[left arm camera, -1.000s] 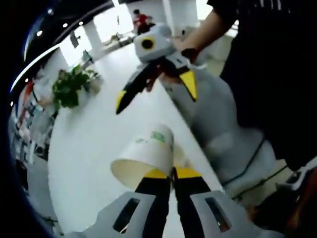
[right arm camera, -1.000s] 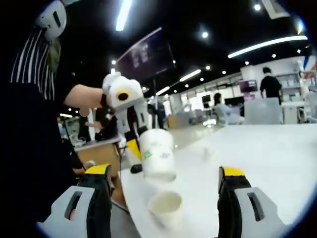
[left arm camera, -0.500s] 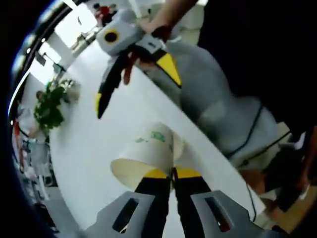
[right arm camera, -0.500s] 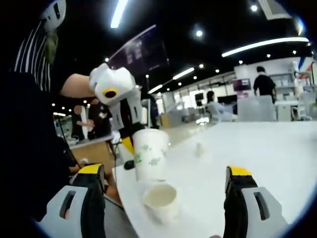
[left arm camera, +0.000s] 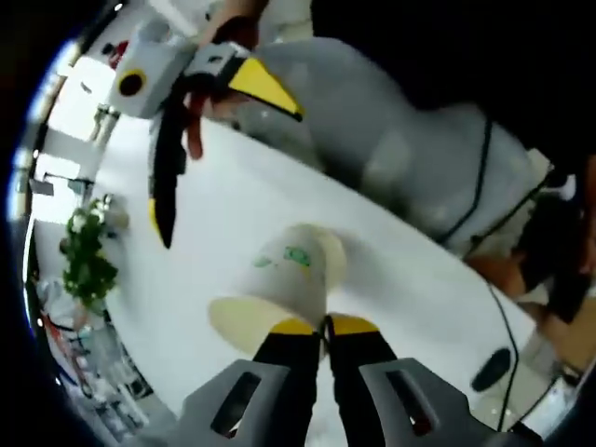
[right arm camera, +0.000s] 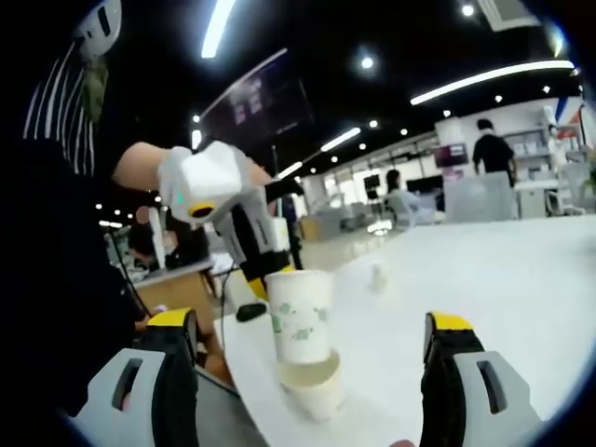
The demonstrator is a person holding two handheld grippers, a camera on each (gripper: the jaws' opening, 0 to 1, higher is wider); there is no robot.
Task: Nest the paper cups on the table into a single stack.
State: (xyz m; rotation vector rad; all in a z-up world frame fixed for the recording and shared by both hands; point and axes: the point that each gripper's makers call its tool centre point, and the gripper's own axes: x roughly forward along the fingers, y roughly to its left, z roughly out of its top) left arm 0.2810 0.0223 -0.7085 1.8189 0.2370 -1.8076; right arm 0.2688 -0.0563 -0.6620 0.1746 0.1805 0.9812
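My left gripper [left arm camera: 321, 326] is shut on the rim of a white paper cup [left arm camera: 279, 279] with a green print. In the right gripper view the left gripper [right arm camera: 270, 275] holds that printed cup [right arm camera: 300, 317] upright, with its base sunk into a second white cup [right arm camera: 317, 396] standing near the table's corner. That lower cup's rim [left arm camera: 333, 253] peeks out behind the held one. My right gripper [right arm camera: 312, 323] is open, its jaws spread wide on either side of both cups, a little short of them. It appears in the left gripper view as the right gripper [left arm camera: 228, 172], also open.
The white table [right arm camera: 494, 279] stretches away to the right. A small pale object [right arm camera: 376, 276] stands farther back on it. A dark oval item [right arm camera: 250, 312] lies by the table edge. A potted plant [left arm camera: 86, 256] sits at the far end. The person stands close at the table's edge.
The left gripper has brought the printed cup from above and beside the standing cup down into it. The cup has gone from tilted to upright. The right gripper stayed open.
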